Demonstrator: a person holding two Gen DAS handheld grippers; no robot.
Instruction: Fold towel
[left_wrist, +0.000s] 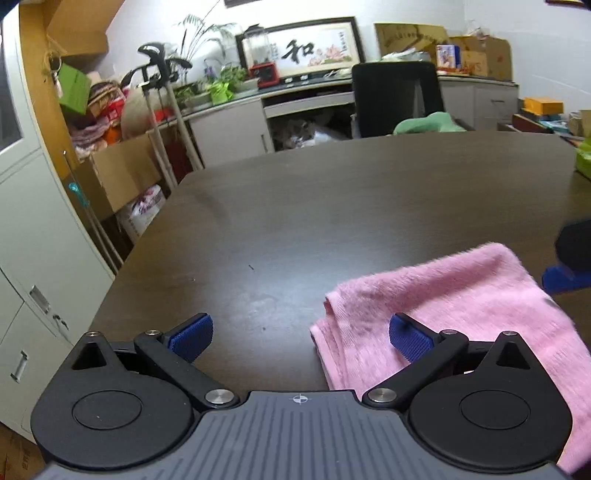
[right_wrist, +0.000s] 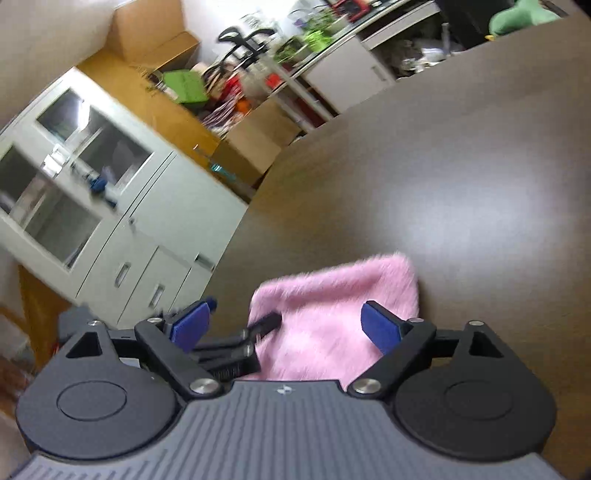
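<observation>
A pink towel (left_wrist: 450, 314) lies folded on the dark wooden table (left_wrist: 314, 206), at the lower right of the left wrist view. My left gripper (left_wrist: 301, 338) is open and empty, its right finger above the towel's left edge. The towel (right_wrist: 332, 306) also shows in the right wrist view, low in the middle. My right gripper (right_wrist: 286, 326) is open and empty above it. In the left wrist view the right gripper (left_wrist: 570, 258) shows at the right edge, beside the towel. In the right wrist view the left gripper (right_wrist: 236, 347) shows at the towel's left side.
A black office chair (left_wrist: 397, 98) with a green cloth (left_wrist: 430, 123) stands behind the table's far edge. White cabinets (left_wrist: 33, 229), cardboard boxes (left_wrist: 122, 173) and clutter stand left of the table. A green item (left_wrist: 583, 158) lies at the table's right edge.
</observation>
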